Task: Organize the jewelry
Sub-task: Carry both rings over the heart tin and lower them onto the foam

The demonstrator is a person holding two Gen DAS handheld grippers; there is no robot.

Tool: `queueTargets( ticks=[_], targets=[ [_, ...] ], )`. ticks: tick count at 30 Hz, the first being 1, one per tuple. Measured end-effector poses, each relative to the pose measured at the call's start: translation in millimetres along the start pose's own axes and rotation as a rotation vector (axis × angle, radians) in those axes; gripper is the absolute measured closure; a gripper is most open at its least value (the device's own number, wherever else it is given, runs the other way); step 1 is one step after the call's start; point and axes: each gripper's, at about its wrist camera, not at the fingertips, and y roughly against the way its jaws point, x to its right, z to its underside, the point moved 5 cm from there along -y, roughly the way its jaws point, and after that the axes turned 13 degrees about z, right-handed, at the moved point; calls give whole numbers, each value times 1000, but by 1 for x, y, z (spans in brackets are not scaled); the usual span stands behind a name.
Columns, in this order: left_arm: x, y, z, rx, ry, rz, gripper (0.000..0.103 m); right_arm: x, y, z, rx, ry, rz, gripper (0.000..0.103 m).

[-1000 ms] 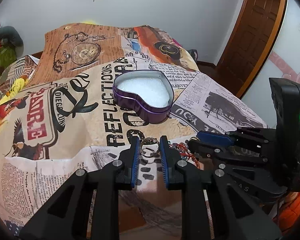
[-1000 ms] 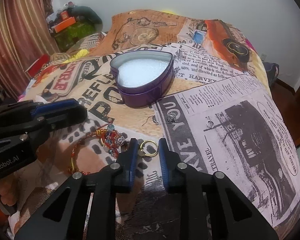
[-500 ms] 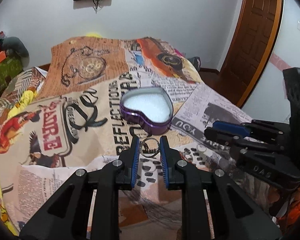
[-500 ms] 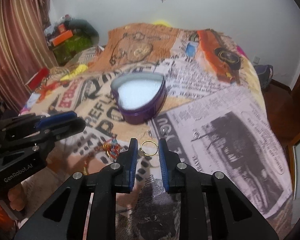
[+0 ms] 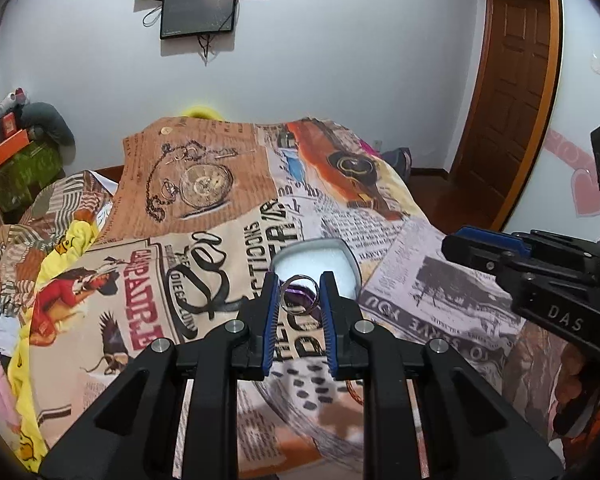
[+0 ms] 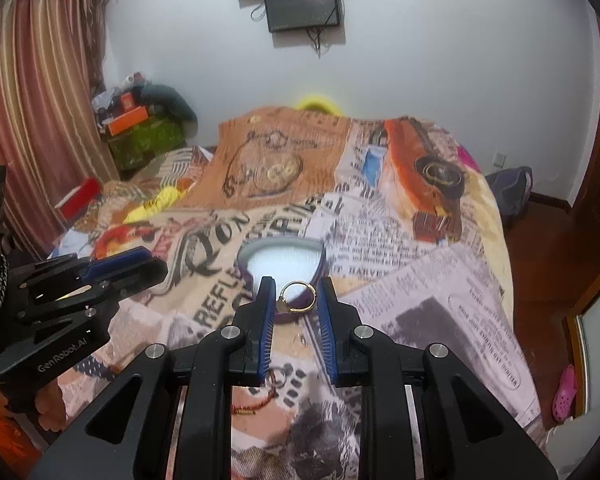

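My left gripper [image 5: 300,294] is shut on a silver ring [image 5: 299,295] and holds it high above the bed, in line with the purple heart-shaped tin [image 5: 336,262] with white foam inside. My right gripper [image 6: 297,298] is shut on a gold ring [image 6: 296,298], also raised, in front of the same tin [image 6: 281,260]. A red beaded bracelet [image 6: 256,404] lies on the bedspread below the right fingers. Each gripper shows in the other's view, the right one [image 5: 540,276] and the left one [image 6: 76,292].
The bed carries a newspaper-print spread [image 5: 188,248]. A wooden door [image 5: 512,92] stands at the right, a screen [image 5: 198,10] hangs on the far wall, curtains [image 6: 40,100] and clutter [image 6: 140,128] are at the left. A pink shoe [image 6: 564,394] lies on the floor.
Both grippers have risen well above the bed, each still holding its ring. The tin and bracelet now look smaller and lower in both views.
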Motion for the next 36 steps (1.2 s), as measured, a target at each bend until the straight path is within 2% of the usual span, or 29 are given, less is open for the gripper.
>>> queueTargets(
  ticks=[11,17,23,36],
  targets=[
    [-14,-12,-24,33,-17,-17,84,-4,-11,-22,47,-6,1,84],
    [-25,-30,-33,18,-16,-5,84,-10,-33,-31,41,2,1,84],
    [-33,-53,-37,-14,-26,-7,84,-11,-59,-32,5,15,-9,84],
    [-41,-108,-27,-155,-5,88,84,-16,-105,-10,-131,73,-63,84]
  ],
)
